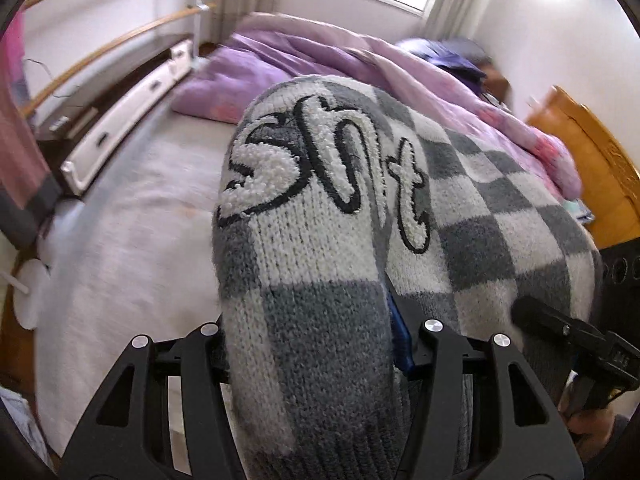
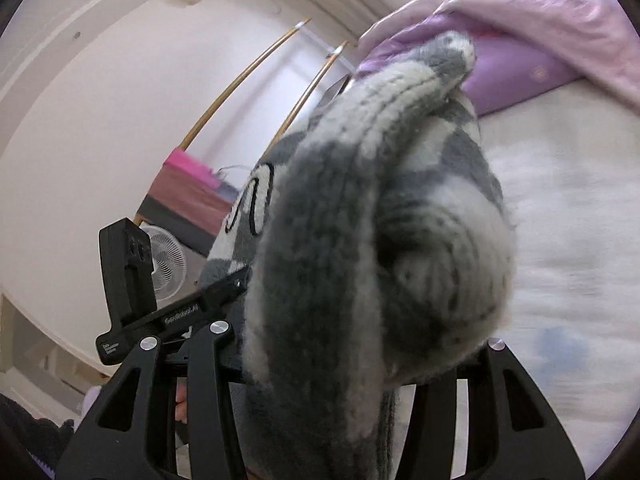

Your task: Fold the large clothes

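Draping thickly over both tools, the grey-and-white checkered knit sweater (image 1: 460,208) hung lifted above the pale bed sheet (image 1: 132,216) — raised white lettering outlined in black curved across its front. The left gripper (image 1: 316,344) pinched a bunched fold; the right gripper (image 2: 352,344) likewise clamped a rolled, fuzzy edge of the sweater — beside the crumpled lilac duvet (image 1: 304,56).

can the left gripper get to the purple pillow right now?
Probably not as is. The left gripper is shut on the sweater, which drapes over its fingers toward the pillow. The right gripper grips the same sweater. Bare mattress lies between, so it could once released.
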`<state>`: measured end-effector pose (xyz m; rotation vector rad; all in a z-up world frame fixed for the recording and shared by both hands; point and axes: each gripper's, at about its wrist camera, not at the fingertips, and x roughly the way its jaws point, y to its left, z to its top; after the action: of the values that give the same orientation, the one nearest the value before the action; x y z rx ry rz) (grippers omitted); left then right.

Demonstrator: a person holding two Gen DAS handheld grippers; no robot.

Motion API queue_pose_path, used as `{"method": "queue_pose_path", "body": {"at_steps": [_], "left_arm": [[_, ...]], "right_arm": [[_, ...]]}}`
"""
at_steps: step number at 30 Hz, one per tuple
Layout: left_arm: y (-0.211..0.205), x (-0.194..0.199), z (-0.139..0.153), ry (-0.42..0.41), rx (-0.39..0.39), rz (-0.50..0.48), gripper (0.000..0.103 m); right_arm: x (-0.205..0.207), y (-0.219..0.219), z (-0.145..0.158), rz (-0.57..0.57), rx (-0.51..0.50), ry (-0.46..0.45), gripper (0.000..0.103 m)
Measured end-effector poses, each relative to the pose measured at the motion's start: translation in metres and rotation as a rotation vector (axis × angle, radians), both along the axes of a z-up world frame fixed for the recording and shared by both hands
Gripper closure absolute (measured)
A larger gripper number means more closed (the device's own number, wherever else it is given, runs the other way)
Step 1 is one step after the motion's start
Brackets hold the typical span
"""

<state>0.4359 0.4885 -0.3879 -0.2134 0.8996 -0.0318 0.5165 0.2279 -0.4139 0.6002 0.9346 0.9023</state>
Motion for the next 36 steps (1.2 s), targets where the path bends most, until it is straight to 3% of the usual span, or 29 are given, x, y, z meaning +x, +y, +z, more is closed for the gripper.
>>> {"method": "queue_pose_path", "body": {"at_steps": [3,5,8,11,16,18,22,27,31,36], "left_arm": [[0.042,-0.001,-0.03,-0.007,0.037,0.019,0.049],[0.069,-0.006,-0.065,0.042,0.065,0.037,0.048],[0.094,-0.007,-0.123,0.181,0.037,0.077,0.048],[0.103,-0.019,-0.144,0.177,0.008,0.13,0.042],[0.091,-0.02,-0.142,0.154,0.102,0.095,0.028],[0.099,-0.019,-0.143,0.163,0.137,0.105,0.011],[0.095,-0.03,-0.136,0.196,0.194,0.12,0.01],[0.091,-0.042,-0.121,0.238,0.26,0.201,0.009],[0.077,-0.071,-0.091,0.216,0.158,0.216,0.01],[0.036,-0.094,-0.054,0.167,0.177,0.205,0.009]], "right_arm": [[-0.002,0.053,-0.028,0.019,-0.03,-0.008,0.058],[-0.003,0.076,-0.06,0.015,-0.06,0.052,0.058],[-0.008,0.11,-0.121,0.02,-0.165,0.206,0.058],[-0.022,0.128,-0.141,0.017,-0.266,0.205,0.053],[-0.031,0.114,-0.161,-0.102,-0.317,0.288,0.041],[-0.03,0.117,-0.166,-0.109,-0.34,0.304,0.036],[-0.036,0.106,-0.168,-0.134,-0.394,0.317,0.021],[-0.048,0.093,-0.167,-0.13,-0.412,0.356,0.019],[-0.08,0.059,-0.143,-0.081,-0.404,0.313,0.019],[-0.084,0.043,-0.094,-0.062,-0.44,0.184,0.019]]}}
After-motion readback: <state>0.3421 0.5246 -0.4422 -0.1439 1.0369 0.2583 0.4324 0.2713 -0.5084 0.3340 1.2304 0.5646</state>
